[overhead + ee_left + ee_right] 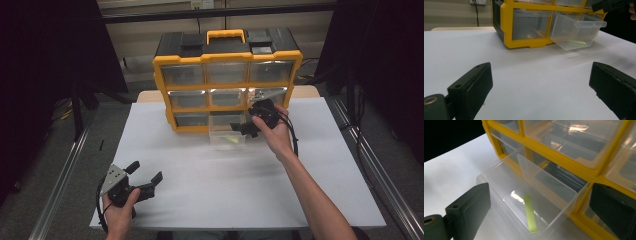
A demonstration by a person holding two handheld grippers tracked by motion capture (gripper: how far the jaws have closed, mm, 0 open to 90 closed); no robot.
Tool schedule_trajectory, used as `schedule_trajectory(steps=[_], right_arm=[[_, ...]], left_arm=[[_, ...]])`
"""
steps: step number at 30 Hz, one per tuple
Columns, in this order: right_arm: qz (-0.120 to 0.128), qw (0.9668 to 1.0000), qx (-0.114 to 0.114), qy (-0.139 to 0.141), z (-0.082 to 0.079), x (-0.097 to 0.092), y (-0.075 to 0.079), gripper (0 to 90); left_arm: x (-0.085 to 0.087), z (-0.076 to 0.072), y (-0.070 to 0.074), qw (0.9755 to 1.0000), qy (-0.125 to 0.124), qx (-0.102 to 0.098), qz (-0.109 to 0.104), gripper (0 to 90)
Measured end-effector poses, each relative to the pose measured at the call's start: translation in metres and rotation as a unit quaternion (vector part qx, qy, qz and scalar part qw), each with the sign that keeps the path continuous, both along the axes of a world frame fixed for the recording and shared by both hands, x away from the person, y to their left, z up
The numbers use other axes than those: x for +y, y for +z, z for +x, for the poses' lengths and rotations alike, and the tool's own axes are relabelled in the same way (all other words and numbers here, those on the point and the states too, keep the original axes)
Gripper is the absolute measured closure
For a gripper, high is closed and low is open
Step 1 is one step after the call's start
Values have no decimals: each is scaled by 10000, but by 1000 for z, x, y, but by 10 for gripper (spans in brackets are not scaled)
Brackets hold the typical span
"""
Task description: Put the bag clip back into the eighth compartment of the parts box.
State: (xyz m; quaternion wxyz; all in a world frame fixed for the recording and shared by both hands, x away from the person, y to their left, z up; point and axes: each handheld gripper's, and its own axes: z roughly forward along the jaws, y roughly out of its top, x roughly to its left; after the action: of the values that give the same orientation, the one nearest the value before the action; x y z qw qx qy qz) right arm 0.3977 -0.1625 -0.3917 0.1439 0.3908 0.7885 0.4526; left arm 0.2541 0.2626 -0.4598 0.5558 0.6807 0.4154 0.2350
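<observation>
1. The clear plastic drawer [227, 134] is pulled out of the bottom row, middle slot, of the yellow-framed organiser, and its front end sits on the table, tilted downward.
2. In my right gripper view a thin, flat yellow-green strip [530, 213] lies loose on the floor of that drawer [524, 202], running along its length, to one side of a clear upright divider.
3. My right gripper [248, 128] hangs just over the drawer's right side, angled down and to the left; its black jaws are spread wide and pinch nothing, and the drawer and strip lie below the gap between them.
4. The yellow plastic organiser with a black top and a yellow carry handle [227, 85] stands at the far middle of the table, three rows of three clear drawers facing me; the other drawers look pushed in.
5. My left gripper [147, 179] rests at the near left of the table, well apart from the drawer, jaws spread and empty, pointing right and toward the organiser.
6. In my left gripper view the drawer [577, 31] shows tilted out at the far right, strip [577, 43] inside.
7. The white table [200, 195] carries everything.
</observation>
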Motion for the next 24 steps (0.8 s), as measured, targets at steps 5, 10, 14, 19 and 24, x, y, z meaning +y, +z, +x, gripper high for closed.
schedule_trajectory(steps=[5, 10, 14, 19, 24], right_arm=[[261, 9994, -172, -115, -13, -6, -11, 36], [306, 9981, -432, -300, -24, -15, -17, 30], [453, 9969, -513, -381, -33, -22, -21, 29], [505, 9956, -655, -439, -45, -29, -27, 29], [467, 9940, -804, -571, -56, -35, -32, 34]], left_arm=[[0, 0, 0, 10000, -16, 9, -4, 50], [-1, -1, 0, 10000, -31, 18, -19, 50], [-1, 0, 0, 10000, -11, 27, -15, 51], [-1, -1, 0, 10000, -48, 37, -40, 50], [-1, -1, -1, 10000, -45, 36, -37, 50]])
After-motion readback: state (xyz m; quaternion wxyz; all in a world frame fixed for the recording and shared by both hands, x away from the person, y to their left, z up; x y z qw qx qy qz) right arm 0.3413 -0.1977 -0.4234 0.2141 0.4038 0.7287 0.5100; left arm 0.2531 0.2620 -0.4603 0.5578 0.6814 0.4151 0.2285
